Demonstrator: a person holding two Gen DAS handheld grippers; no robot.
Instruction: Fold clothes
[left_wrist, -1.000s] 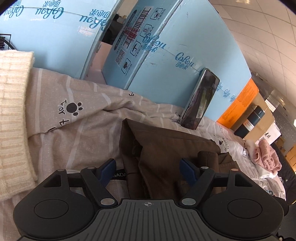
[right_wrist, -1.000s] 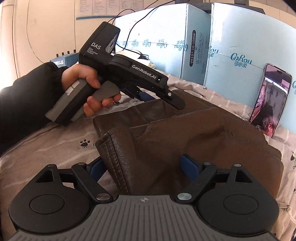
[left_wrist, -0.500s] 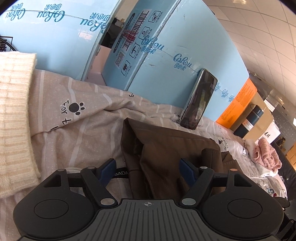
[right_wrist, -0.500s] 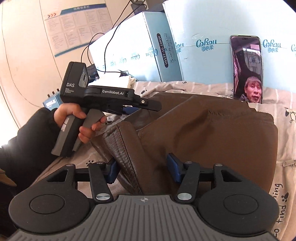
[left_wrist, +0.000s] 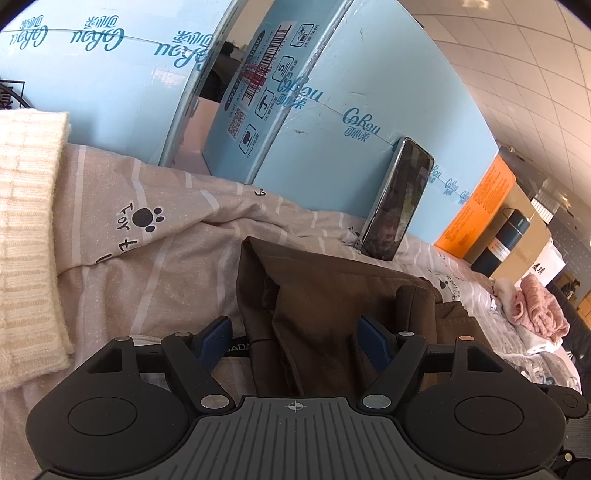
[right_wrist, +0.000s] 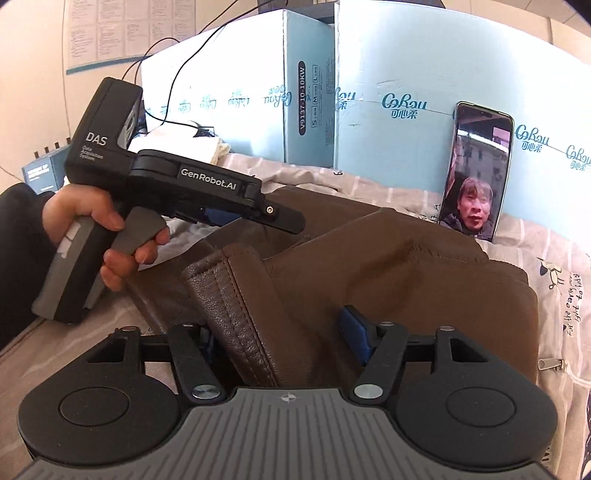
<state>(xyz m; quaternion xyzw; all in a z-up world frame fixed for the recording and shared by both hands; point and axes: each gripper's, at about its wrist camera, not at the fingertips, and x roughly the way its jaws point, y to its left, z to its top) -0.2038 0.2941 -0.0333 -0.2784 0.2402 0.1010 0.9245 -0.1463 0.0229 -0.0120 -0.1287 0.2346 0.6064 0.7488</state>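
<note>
Straddling the near edge of the folded brown leather-look garment (right_wrist: 388, 280), the right gripper (right_wrist: 280, 339) had its blue-padded jaws spread wide, a thick stitched hem standing up between them, untouched by the right pad; the left pad was mostly hidden behind the hem, so contact there could not be told. Likely it was lined up to pinch that hem for another fold. The garment lay bunched in the middle of the beige striped paw-print bedsheet (left_wrist: 155, 258), far edge close to the dark smartphone (right_wrist: 476, 173) leaning on the pale blue cardboard boxes (right_wrist: 399, 74), probably propped there to be watched while working.

The left gripper (left_wrist: 295, 339) hung over the garment's left end, jaws also apart, nothing clamped, fabric lying loose between the pads. In the right view the person's left hand (right_wrist: 107, 229) held that tool by its grey trigger handle, just above the cloth. A cream ribbed knit piece (left_wrist: 26, 229) sat at far left on the sheet, a pink crumpled cloth (left_wrist: 535, 306) far right, both well apart from the work.
</note>
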